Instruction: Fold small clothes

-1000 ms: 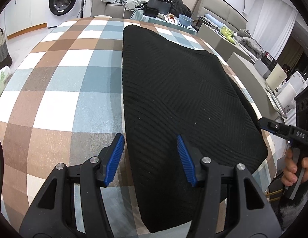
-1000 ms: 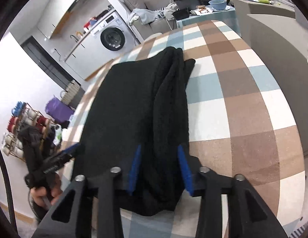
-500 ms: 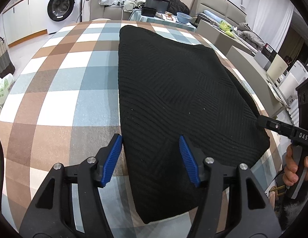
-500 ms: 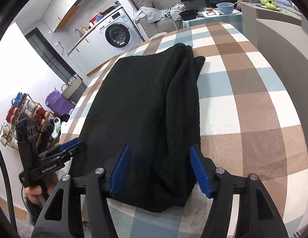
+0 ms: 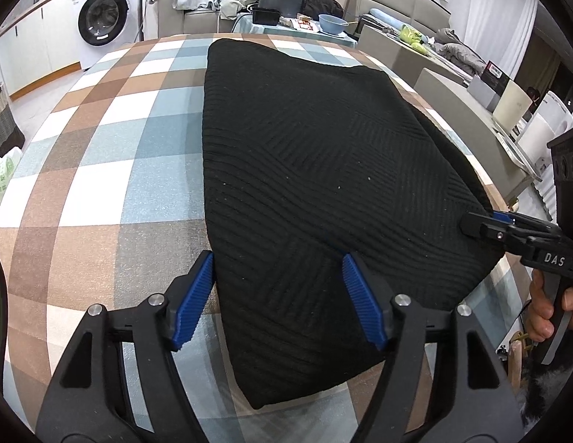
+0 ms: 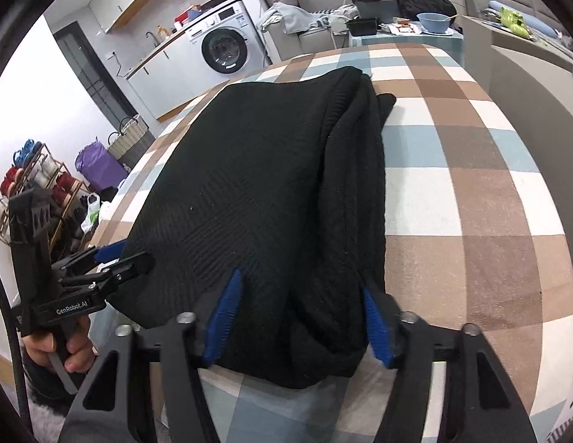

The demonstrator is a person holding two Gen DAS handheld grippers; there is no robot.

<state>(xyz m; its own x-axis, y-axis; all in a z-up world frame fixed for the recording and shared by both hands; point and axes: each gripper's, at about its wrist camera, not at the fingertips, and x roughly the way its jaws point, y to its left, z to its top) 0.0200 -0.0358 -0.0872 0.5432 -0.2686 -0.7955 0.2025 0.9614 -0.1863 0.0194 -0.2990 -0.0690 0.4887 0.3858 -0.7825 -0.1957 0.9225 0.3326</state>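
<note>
A black ribbed knit garment (image 5: 316,170) lies folded flat on the checked table (image 5: 112,155). My left gripper (image 5: 277,297) is open, its blue pads straddling the garment's near left corner. My right gripper (image 6: 301,323) is open, its pads on either side of the thick bunched fold (image 6: 354,199) at the garment's near right edge. Each gripper shows in the other's view: the right one (image 5: 515,232) at the garment's right edge, the left one (image 6: 101,265) at its left edge.
The table's near edge runs just below the garment. A washing machine (image 5: 105,22) and a sofa with clothes (image 5: 197,3) stand behind. A small table with a blue bowl (image 5: 330,22) is at the far end. A shoe rack (image 6: 31,173) stands left.
My right gripper has opened wider around the bunched fold and drawn back a little. My left gripper has stayed open and shifted slightly nearer the garment's corner.
</note>
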